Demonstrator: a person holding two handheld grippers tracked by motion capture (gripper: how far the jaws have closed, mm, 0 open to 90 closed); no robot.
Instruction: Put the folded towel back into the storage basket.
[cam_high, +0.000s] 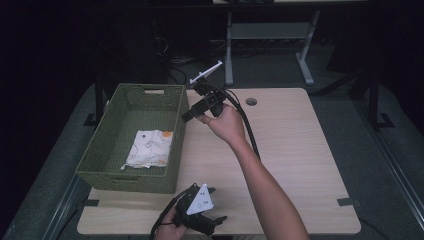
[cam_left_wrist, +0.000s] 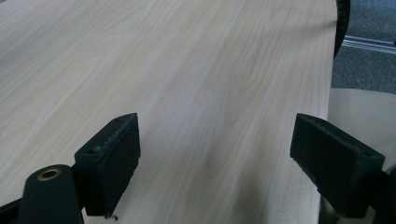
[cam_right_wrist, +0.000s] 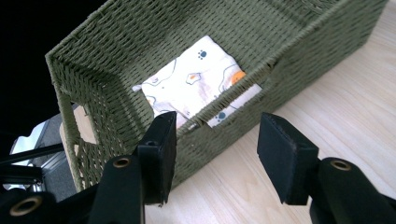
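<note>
Your cloth (cam_high: 149, 148) lies flat on the floor of the basket (cam_high: 102, 131), so it looks put away. Your right gripper (cam_high: 187, 116) hangs by the basket's right wall, jaws partly open with nothing between them. Your left gripper (cam_high: 218, 219) waits at the near edge of the tabletop (cam_high: 290, 150), jaws wide and empty.

1 green woven basket (cam_high: 131, 176), 1 folded printed cloth (cam_high: 149, 148) inside, 2 claws: left claw (cam_high: 216, 220), right claw (cam_high: 186, 116), 1 table (cam_high: 295, 150)
</note>
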